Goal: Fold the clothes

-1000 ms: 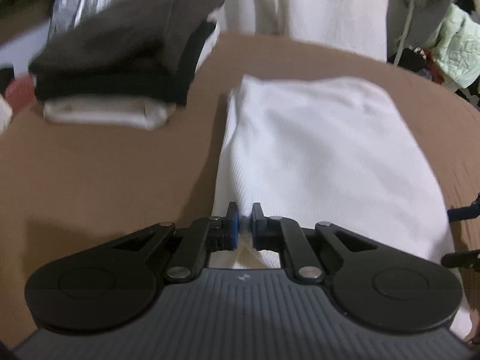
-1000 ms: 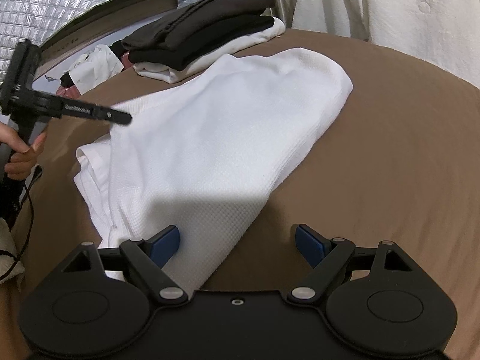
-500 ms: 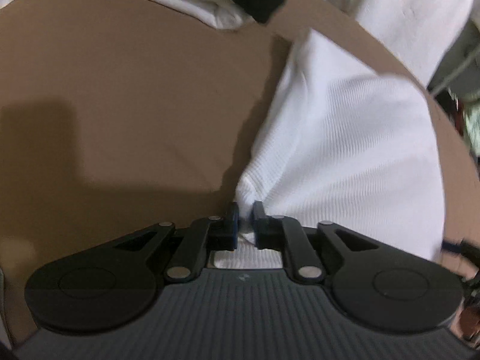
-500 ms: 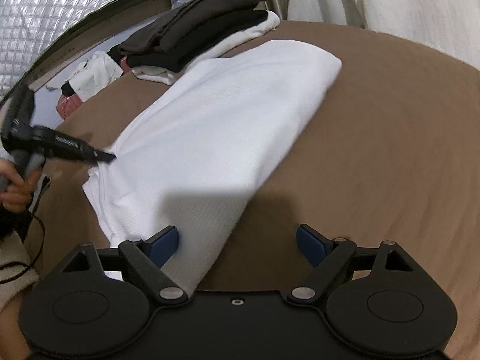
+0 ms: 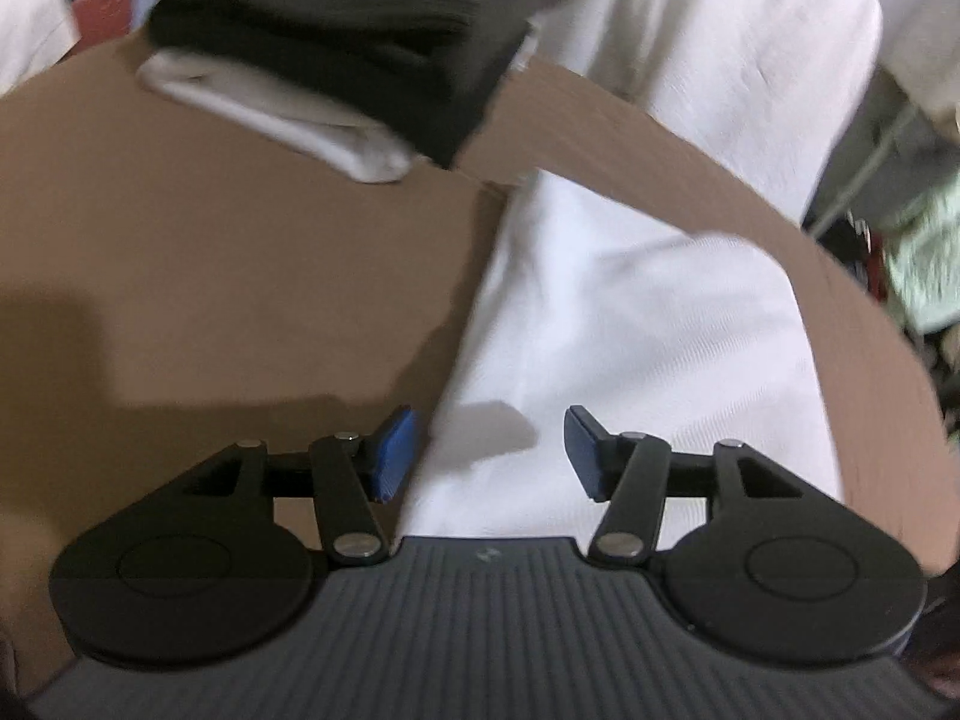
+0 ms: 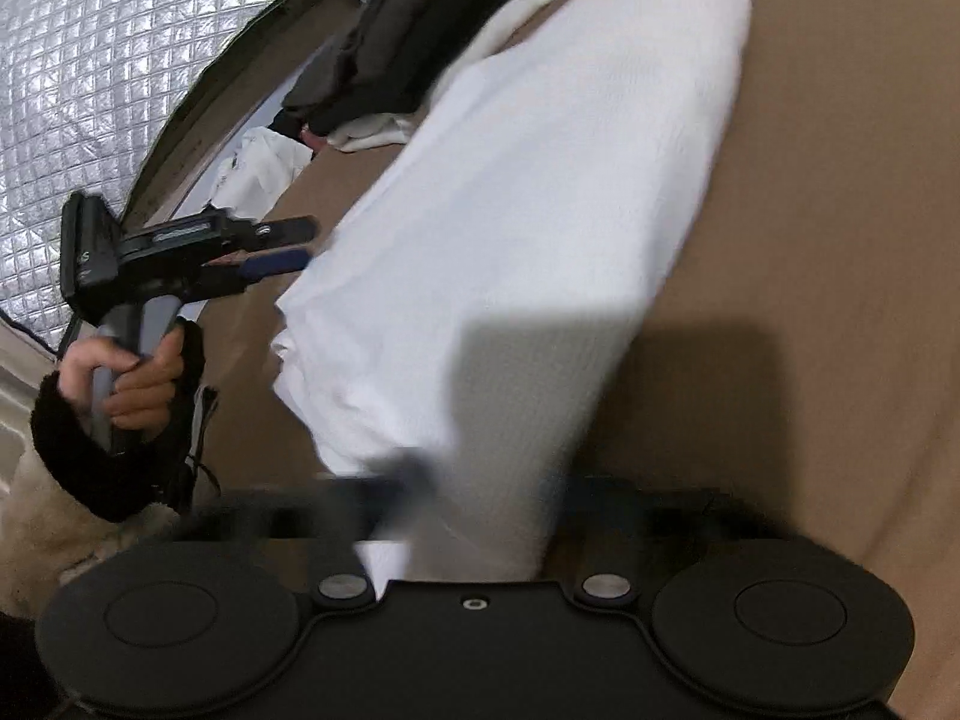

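Brown bed surface (image 5: 240, 276) takes up most of the room. White garment (image 5: 630, 330), folded into a long band, lies across it. Stack of folded clothes (image 5: 336, 54), dark on white, sits just beyond its far end.

Left gripper (image 5: 489, 450): jaws opening, spread over the garment's near left edge, pads clear of the cloth.

Right gripper (image 6: 480, 480): blurred, jaws closing with the near right corner between them; can't tell if they've bitten.

Next fold, I'd judge: confirm the right pinch catches every layer, re-grip left on the matching corner, then lift both evenly so edges stay aligned.
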Motion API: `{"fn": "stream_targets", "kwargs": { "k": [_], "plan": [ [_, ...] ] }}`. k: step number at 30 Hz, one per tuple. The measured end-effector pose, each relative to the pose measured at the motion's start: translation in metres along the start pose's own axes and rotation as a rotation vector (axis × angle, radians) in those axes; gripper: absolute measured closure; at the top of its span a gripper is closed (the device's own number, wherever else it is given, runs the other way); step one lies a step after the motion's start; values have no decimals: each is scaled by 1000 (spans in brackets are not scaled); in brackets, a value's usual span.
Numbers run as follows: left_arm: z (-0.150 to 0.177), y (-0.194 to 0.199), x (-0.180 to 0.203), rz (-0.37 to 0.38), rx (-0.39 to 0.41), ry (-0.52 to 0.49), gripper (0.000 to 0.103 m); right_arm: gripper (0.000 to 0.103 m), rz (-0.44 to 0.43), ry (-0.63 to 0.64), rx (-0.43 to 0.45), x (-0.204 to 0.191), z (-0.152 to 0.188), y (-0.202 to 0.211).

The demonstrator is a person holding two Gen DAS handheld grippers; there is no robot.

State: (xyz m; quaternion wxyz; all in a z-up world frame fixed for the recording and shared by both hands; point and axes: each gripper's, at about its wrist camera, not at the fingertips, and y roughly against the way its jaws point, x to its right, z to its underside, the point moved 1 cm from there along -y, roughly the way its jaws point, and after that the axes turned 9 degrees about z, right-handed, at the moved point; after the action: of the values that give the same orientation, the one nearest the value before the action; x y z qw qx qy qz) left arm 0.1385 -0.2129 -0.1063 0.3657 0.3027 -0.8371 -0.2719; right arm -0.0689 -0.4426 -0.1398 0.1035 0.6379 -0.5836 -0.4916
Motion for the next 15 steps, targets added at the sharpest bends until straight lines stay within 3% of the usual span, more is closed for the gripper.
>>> {"fn": "stream_targets", "kwargs": {
  "k": [3, 4, 5, 8, 10, 12, 15],
  "plan": [
    [10, -20, 1, -81, -105, -33, 40, 82, -40, 46, 109, -26, -7, 52],
    [13, -27, -2, -94, -145, -33, 32, 83, 2, 100, 103, -32, -8, 61],
    [16, -32, -4, -106, -177, -35, 32, 84, 48, 128, 69, -31, -7, 60],
    [15, -27, 6, -153, -198, -82, 23, 85, 164, 51, -107, 0, 14, 22],
    [17, -25, 12, -203, -210, -126, 16, 82, 139, -13, -85, 9, 24, 19],
    [21, -24, 14, -229, -210, -160, 13, 72, 102, -57, -88, 15, 23, 25],
    [14, -10, 12, -198, -129, -132, 14, 59, 123, -40, -87, 16, 10, 38]
  ]
}}
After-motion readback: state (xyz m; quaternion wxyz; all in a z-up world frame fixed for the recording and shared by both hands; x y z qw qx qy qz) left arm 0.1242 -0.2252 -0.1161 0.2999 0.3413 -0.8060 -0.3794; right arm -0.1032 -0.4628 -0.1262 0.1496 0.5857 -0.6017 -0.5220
